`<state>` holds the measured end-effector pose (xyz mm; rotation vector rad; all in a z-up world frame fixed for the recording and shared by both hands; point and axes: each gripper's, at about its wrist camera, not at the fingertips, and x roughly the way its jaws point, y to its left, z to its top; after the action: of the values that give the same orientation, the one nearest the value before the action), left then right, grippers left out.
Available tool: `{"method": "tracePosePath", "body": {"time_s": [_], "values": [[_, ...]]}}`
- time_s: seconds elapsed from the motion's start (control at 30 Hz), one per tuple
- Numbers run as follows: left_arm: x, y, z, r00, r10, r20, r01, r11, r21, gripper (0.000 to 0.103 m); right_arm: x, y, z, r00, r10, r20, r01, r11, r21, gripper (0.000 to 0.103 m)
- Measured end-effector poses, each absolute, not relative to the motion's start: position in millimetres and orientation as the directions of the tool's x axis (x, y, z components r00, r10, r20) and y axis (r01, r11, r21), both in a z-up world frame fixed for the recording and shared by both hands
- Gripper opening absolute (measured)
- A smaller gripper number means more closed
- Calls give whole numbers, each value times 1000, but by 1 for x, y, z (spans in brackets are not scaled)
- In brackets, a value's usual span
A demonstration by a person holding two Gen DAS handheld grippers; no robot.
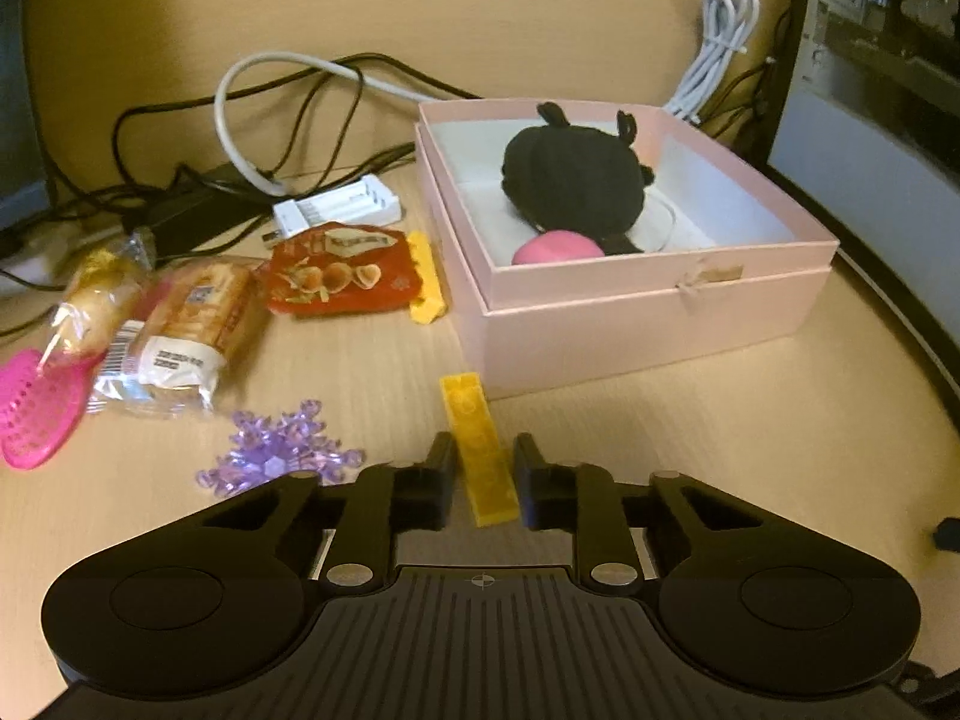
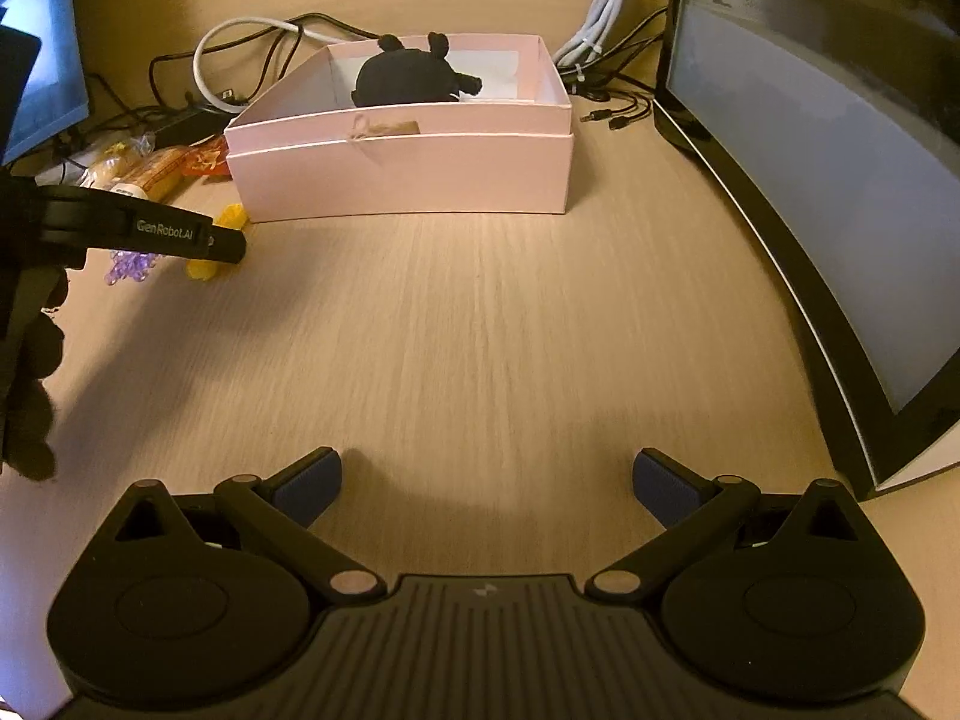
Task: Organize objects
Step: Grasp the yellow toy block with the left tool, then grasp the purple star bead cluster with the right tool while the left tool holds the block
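The left gripper (image 1: 482,462) is nearly closed, its two black fingers (image 1: 441,468) set on either side of a long yellow brick (image 1: 478,450) lying flat on the desk (image 1: 720,450). The pads look pressed to the brick's long sides, though a thin gap on the right cannot be ruled out. The brick points away from the gripper, its far end just short of the near left corner of the pink box (image 1: 630,324). From the right wrist view the left gripper (image 2: 228,246) comes in from the left, tip low over the brick (image 2: 207,267), which shows on both sides of it.

The right gripper (image 2: 487,480) stands wide open over bare desk (image 2: 480,330), blue pads (image 2: 312,486) well apart, holding and touching nothing.

The box is open; a black plush (image 1: 576,180) and a pink ball (image 1: 555,247) lie inside, the ball at the near wall.

Left of the box on the desk:
- a second yellow brick (image 1: 427,279), just beside the box's left wall
- a red snack packet (image 1: 339,273), touching that brick
- two wrapped buns (image 1: 174,330), further left
- a pink strainer (image 1: 36,414) at the left edge
- a purple snowflake (image 1: 279,453), near, just left of the left gripper

Behind these lie a white charger (image 1: 339,210) and cables (image 1: 288,108). A monitor (image 2: 810,180) stands at the right.
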<state>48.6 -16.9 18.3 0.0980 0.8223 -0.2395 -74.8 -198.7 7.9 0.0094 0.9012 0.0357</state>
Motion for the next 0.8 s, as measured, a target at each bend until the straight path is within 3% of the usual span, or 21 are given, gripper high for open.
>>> {"method": "tracePosePath", "body": {"time_s": [0.23,0.37,0.73,0.8], "values": [[40,1,23,619,-217,-755,232,969,-88,17,-70,-199,9,599,41,-800,-41,999,20,103],[16,36,36,636,-204,-744,172,978,-122,17,-52,-188,16,556,139,-819,-164,985,55,103],[-55,173,63,667,-7,-745,-155,977,-148,17,4,-69,35,629,336,-701,-423,904,53,103],[-67,189,64,667,10,-745,-191,969,-158,17,16,-49,37,629,364,-687,-453,890,57,99]]}}
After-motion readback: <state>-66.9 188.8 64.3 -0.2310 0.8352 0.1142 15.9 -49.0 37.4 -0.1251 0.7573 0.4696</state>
